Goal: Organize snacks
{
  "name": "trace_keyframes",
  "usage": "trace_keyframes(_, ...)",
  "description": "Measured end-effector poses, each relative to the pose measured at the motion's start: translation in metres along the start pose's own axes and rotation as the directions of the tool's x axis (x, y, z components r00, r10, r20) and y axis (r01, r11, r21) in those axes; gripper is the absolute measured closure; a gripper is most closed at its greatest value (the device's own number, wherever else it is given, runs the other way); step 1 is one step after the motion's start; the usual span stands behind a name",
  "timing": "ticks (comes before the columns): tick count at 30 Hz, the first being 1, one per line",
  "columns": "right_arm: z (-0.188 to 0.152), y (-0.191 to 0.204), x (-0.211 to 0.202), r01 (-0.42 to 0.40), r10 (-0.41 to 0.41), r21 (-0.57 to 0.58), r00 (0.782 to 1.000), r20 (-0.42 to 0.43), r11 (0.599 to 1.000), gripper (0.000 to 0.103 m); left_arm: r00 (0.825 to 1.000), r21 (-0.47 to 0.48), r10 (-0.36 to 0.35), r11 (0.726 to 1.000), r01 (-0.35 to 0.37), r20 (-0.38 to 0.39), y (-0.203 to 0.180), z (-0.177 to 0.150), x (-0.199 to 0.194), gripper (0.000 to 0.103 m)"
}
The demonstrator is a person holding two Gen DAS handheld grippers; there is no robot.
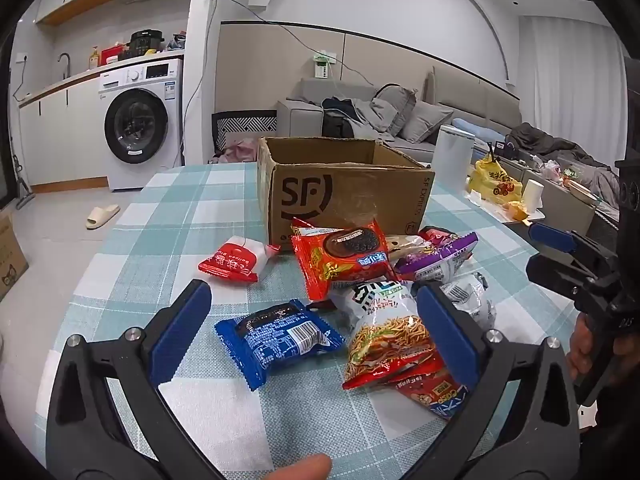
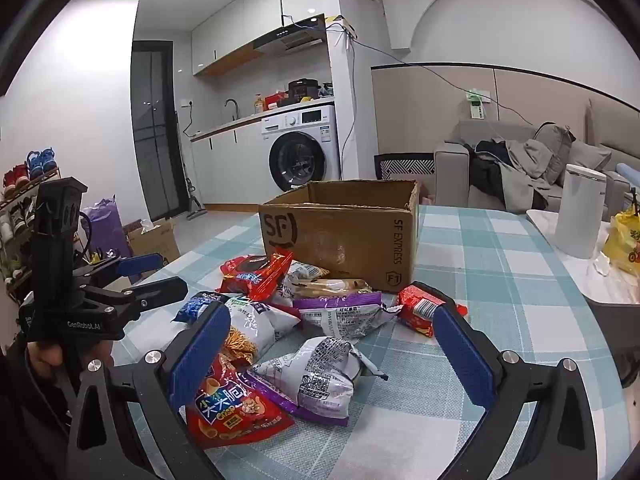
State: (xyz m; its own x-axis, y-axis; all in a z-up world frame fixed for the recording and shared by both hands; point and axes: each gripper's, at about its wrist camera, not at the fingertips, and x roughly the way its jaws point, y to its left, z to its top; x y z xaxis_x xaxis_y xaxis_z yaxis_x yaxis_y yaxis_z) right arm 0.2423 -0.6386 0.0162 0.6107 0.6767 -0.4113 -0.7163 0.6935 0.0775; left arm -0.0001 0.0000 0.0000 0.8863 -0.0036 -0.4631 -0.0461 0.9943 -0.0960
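A: What is the left hand-held gripper [image 1: 316,328] doing?

B: It is hovering with its blue-padded fingers standing wide apart, gripping nothing. A blue foil snack packet with a barcode [image 1: 280,338] is lying on the tabletop between them, touched by neither pad.

A: And the right hand-held gripper [image 2: 332,354]?

B: Its fingers are also standing fully apart and empty. A silver and purple crumpled snack bag [image 2: 316,376] is lying between them, and a red crisp bag with blue lettering [image 2: 232,412] is sitting just beside the left pad.

A: Where is the rest of the snacks lying?

B: They are resting in a loose pile on the teal and white checked tabletop [image 1: 180,216]. A white bag picturing fried noodles [image 1: 384,332] is overlapping a red cookie packet with a dark round biscuit on it [image 1: 340,256]. A small red and white pouch [image 1: 236,262] is lying apart to the left.

A: And beyond the pile?

B: An open brown cardboard box printed "SF" [image 1: 344,196] is standing just behind it, with the red cookie packet close against its front.
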Motion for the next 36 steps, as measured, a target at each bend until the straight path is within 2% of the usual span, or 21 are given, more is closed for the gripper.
trace_keyframes(36,-0.0003,0.0031,0.0012,-0.008,0.008,-0.014,1.0,-0.014,1.0,0.0,1.0,0.016,-0.017,1.0,0.017,0.013,-0.0042,0.0002,-0.0026,0.0)
